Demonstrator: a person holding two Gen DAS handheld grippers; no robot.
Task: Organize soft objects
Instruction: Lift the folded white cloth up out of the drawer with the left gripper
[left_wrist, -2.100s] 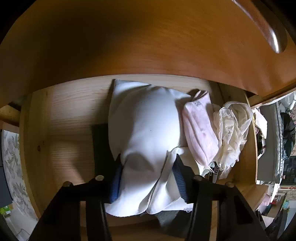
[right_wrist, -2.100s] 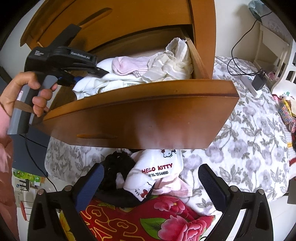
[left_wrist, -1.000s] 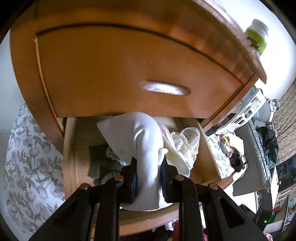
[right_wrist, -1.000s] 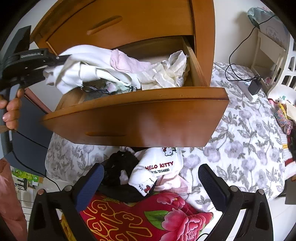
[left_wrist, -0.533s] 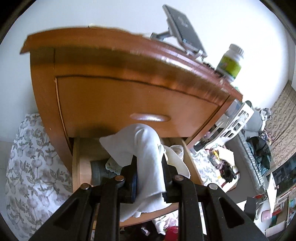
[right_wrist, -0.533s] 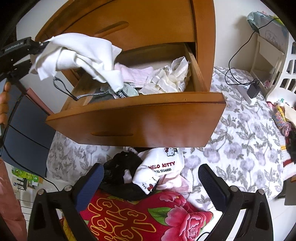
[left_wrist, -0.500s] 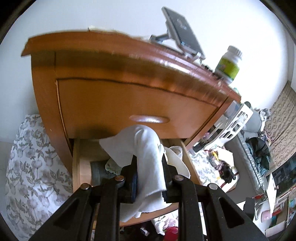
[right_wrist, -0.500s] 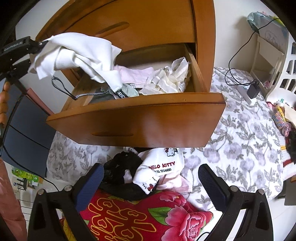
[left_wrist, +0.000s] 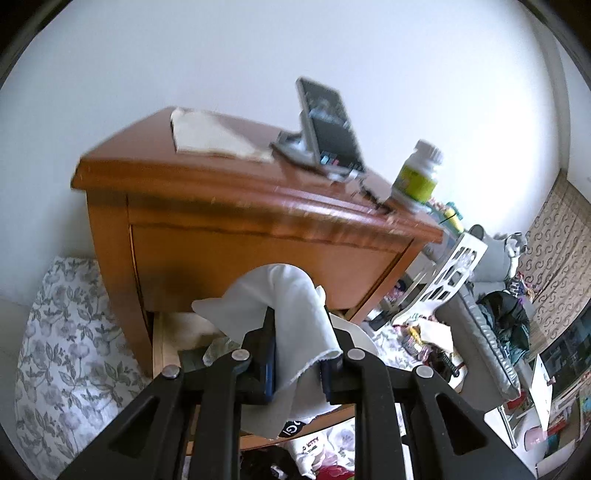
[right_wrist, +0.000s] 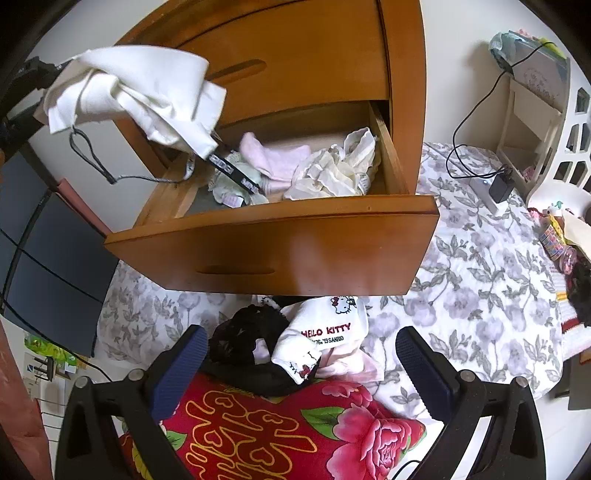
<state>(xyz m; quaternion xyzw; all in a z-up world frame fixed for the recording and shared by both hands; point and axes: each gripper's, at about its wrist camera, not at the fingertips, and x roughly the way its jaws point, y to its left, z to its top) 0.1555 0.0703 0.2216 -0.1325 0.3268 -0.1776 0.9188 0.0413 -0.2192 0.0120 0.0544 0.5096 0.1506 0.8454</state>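
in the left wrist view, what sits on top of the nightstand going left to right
folded cloth → phone on its stand → white bottle with a green label

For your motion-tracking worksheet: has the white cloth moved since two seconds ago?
Yes. The white cloth, pinched in the left claw, has risen out of the open drawer and now hangs above it.

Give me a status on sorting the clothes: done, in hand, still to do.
Done: nothing looks sorted; the open drawer holds a loose pink piece and cream pieces.
In hand: the left gripper has its jaws clamped on a white garment held above the drawer.
Left: the right gripper is open and empty over a pile with a Hello Kitty top and black lace.
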